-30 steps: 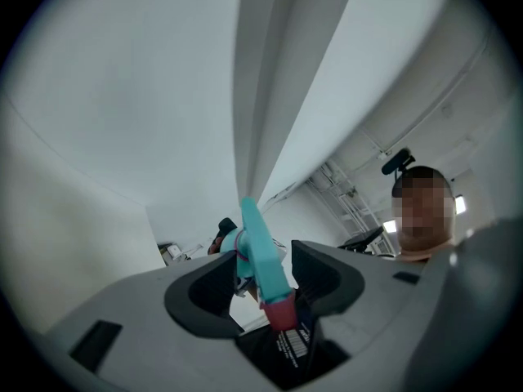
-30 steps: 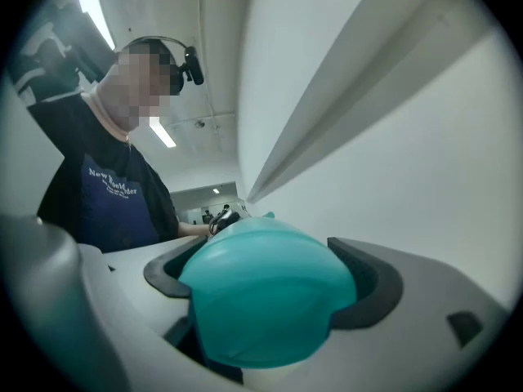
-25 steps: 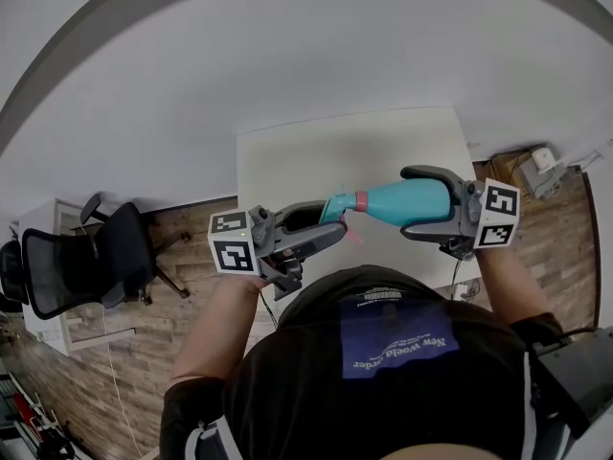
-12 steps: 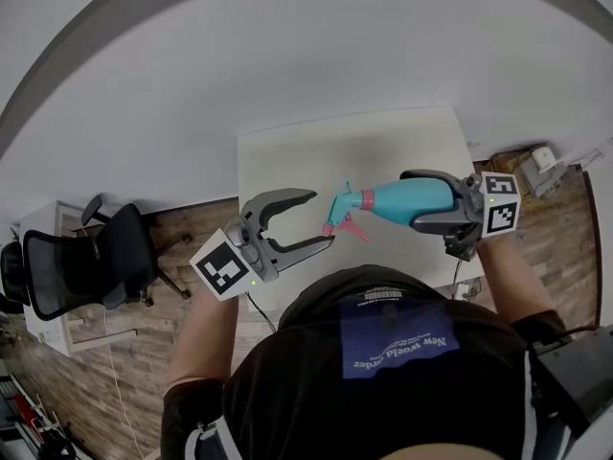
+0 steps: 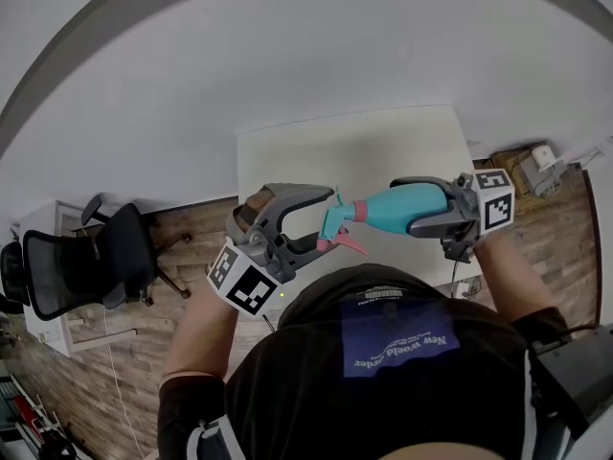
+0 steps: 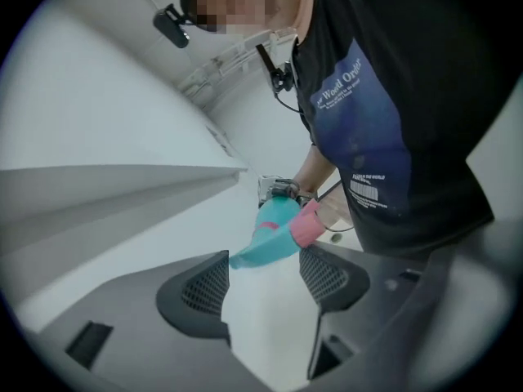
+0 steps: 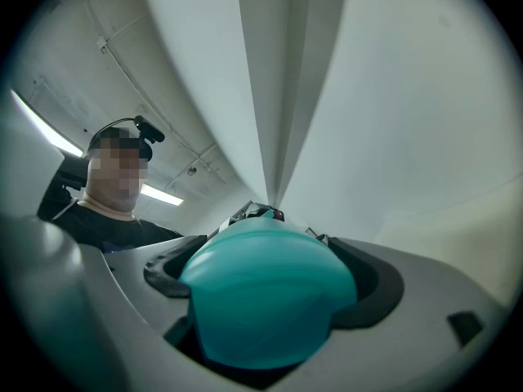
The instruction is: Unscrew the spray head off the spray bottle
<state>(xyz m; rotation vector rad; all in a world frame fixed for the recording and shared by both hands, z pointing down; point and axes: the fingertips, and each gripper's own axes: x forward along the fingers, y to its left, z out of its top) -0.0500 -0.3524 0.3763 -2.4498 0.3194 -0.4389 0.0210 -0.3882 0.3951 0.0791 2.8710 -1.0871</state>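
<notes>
The left tool [image 5: 325, 221] has its jaws spread wide, having just been opening, and they bracket the spray head [image 6: 267, 246] without pressing on it: in the left gripper view the teal nozzle and the pink trigger [image 6: 306, 224] lie at the mouth of the gap, with clear space between them and the meshed pads [image 6: 210, 286] on either side. The marker cube [image 5: 245, 282] on this tool is turned toward the person's body, and the jaws stand one above the other in the head view. The right tool [image 7: 270, 278] is clamped on the spray bottle [image 5: 407, 202], its two jaws pinching the teal body near the base, whose rounded bottom fills the middle of the right gripper view. The bottle is held off the surface, lying roughly level, with its base toward the right tool and its neck pointing toward the left one. A pink collar [image 5: 360, 210] joins the head to the bottle, and the head sits on the neck with the trigger hanging toward the person. Beneath both tools is the near part of a bare white counter [image 5: 383, 142]. To the left of the counter a black office chair [image 5: 88, 257] stands on a wood floor [image 5: 124, 353].
</notes>
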